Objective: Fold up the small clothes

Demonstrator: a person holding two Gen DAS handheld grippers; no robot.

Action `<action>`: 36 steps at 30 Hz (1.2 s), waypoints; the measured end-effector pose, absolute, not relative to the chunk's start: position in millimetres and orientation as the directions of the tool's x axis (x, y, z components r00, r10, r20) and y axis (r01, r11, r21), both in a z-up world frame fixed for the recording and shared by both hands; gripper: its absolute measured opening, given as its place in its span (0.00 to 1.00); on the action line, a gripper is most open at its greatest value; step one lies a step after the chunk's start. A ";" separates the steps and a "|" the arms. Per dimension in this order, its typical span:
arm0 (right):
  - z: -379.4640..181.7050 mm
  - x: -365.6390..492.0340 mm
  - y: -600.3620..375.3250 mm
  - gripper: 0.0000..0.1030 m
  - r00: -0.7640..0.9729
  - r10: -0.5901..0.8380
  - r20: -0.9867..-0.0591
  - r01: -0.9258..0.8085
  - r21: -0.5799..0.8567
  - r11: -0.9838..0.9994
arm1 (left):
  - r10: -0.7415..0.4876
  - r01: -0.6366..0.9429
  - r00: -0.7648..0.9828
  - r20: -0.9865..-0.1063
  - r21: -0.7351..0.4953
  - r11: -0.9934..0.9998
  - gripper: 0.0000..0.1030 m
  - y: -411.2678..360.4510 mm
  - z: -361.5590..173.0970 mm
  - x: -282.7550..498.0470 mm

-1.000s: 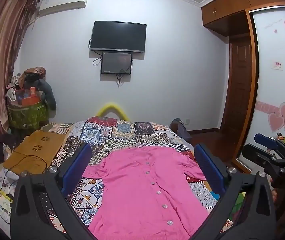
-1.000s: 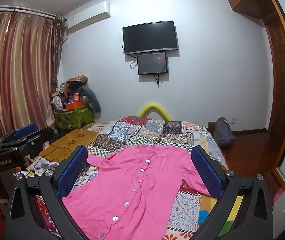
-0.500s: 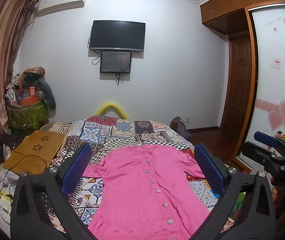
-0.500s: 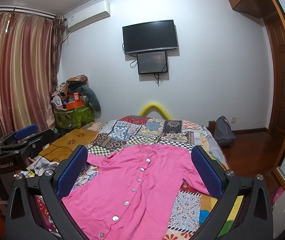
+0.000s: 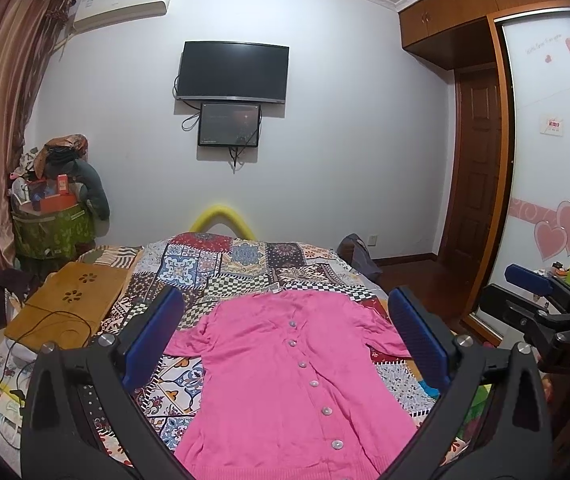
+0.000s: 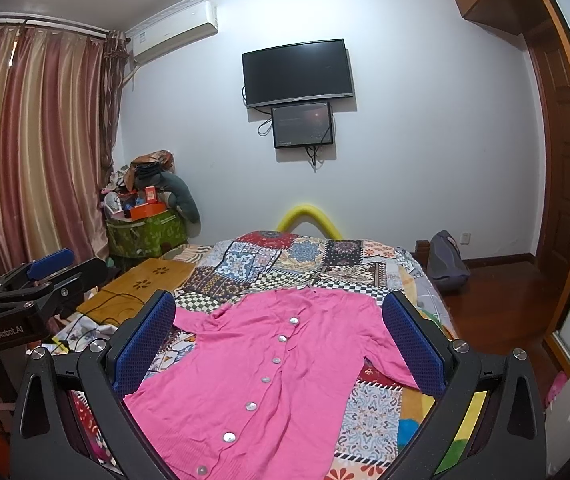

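A pink buttoned cardigan (image 5: pixel 285 376) lies flat, front up, on the patchwork bedspread (image 5: pixel 221 268); its collar points to the far wall and both short sleeves are spread out. It also shows in the right wrist view (image 6: pixel 269 368). My left gripper (image 5: pixel 285 336) is open and empty, held above the cardigan's near half. My right gripper (image 6: pixel 281 336) is open and empty too, above the same garment. The right gripper shows at the right edge of the left wrist view (image 5: pixel 541 312); the left gripper shows at the left edge of the right wrist view (image 6: pixel 33 284).
A wooden lap desk (image 5: pixel 69 300) with a black cable lies at the bed's left side. A green bin (image 5: pixel 53 228) piled with things stands in the far left corner. A grey bag (image 6: pixel 447 260) sits on the floor right of the bed. A wardrobe (image 5: pixel 549 160) stands at right.
Both grippers have shifted only slightly; the cardigan sits a touch lower and nearer in view. Nothing was gripped or released.
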State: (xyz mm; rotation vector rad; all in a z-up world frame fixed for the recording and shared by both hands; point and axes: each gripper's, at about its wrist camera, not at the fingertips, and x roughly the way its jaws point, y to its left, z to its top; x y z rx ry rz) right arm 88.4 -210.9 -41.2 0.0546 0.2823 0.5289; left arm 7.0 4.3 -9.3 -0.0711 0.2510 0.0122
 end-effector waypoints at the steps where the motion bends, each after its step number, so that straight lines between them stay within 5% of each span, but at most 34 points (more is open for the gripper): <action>1: -41.4 89.2 -212.1 1.00 0.825 0.506 -0.252 -0.490 0.126 0.862 | 0.003 -0.021 0.968 -0.250 -0.070 0.997 1.00 4.3 -9.6 7.0; 36: -42.6 90.4 -212.2 1.00 0.823 0.505 -0.259 -0.490 0.126 0.863 | -0.002 -0.021 0.964 -0.264 -0.083 0.996 1.00 7.1 -8.2 12.0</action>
